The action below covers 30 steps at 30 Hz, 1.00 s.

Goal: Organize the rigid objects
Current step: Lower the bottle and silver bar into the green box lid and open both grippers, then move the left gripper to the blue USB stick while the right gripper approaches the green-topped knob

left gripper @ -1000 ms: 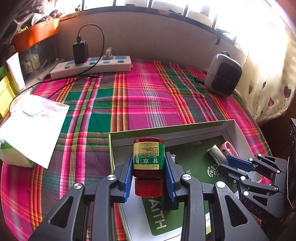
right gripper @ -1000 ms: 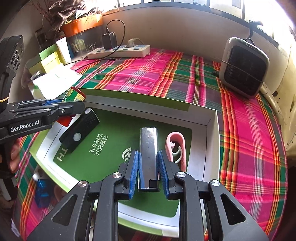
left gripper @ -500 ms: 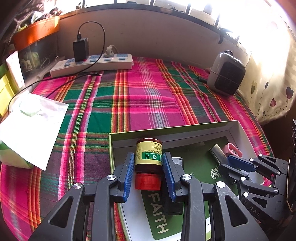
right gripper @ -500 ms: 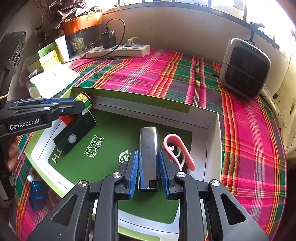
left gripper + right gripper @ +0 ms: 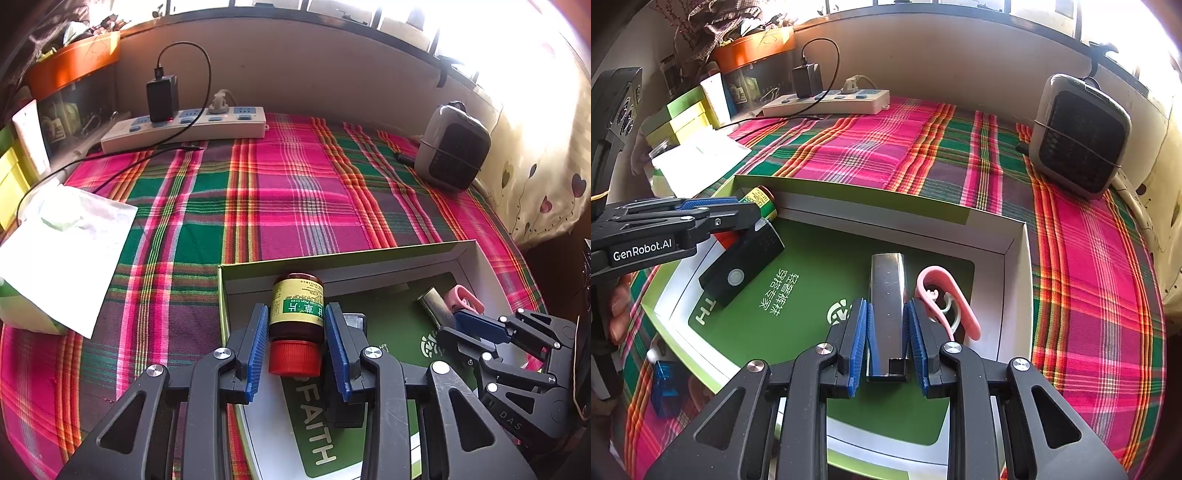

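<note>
A shallow green and white box (image 5: 369, 258) (image 5: 857, 199) lies on the plaid cloth. My left gripper (image 5: 297, 325) is shut on a brown pill bottle (image 5: 297, 306) with a red cap and yellow-green label, held lying down at the box's far left corner; it also shows in the right wrist view (image 5: 762, 201). My right gripper (image 5: 886, 321) is shut on a silver metal bar (image 5: 888, 291) low over the box floor. A pink clip (image 5: 945, 295) lies just right of the bar. A black remote-like device (image 5: 742, 269) lies in the box beside the bottle.
A white power strip (image 5: 184, 127) with a black charger stands at the back. A grey heater (image 5: 1078, 136) sits at the back right. A white tissue pack (image 5: 55, 251) lies left of the box. A blue block (image 5: 666, 387) lies outside the box's near left edge.
My left gripper has lowered the bottle and tipped it flat towards the box's far left corner. The right gripper with the bar has barely moved.
</note>
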Each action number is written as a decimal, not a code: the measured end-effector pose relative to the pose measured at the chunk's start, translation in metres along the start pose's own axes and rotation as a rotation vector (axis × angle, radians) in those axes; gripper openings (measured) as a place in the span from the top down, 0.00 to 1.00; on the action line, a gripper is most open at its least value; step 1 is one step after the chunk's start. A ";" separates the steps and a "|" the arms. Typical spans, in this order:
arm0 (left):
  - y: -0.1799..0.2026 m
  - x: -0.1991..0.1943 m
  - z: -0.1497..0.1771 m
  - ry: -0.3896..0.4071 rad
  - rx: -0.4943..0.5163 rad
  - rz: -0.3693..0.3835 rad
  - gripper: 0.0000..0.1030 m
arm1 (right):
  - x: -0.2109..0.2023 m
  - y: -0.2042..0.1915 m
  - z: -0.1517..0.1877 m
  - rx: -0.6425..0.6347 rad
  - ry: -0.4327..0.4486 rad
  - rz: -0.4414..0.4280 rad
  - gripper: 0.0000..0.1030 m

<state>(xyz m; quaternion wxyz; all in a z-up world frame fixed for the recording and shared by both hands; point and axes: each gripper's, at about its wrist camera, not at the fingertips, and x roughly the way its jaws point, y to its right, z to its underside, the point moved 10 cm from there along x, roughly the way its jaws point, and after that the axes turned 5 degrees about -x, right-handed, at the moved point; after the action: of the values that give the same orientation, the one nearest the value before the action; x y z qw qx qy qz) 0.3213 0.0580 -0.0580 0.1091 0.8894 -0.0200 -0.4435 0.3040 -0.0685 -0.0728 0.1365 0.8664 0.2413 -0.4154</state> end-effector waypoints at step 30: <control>0.005 -0.088 0.041 0.108 0.022 0.044 0.61 | -0.081 0.012 0.034 0.145 0.143 -0.050 0.60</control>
<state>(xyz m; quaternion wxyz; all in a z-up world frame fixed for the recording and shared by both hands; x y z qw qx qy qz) 0.2358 0.0578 -0.0120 0.1101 0.9125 -0.0384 -0.3920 0.2445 -0.1180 -0.0299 0.0456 0.8951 0.2412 -0.3723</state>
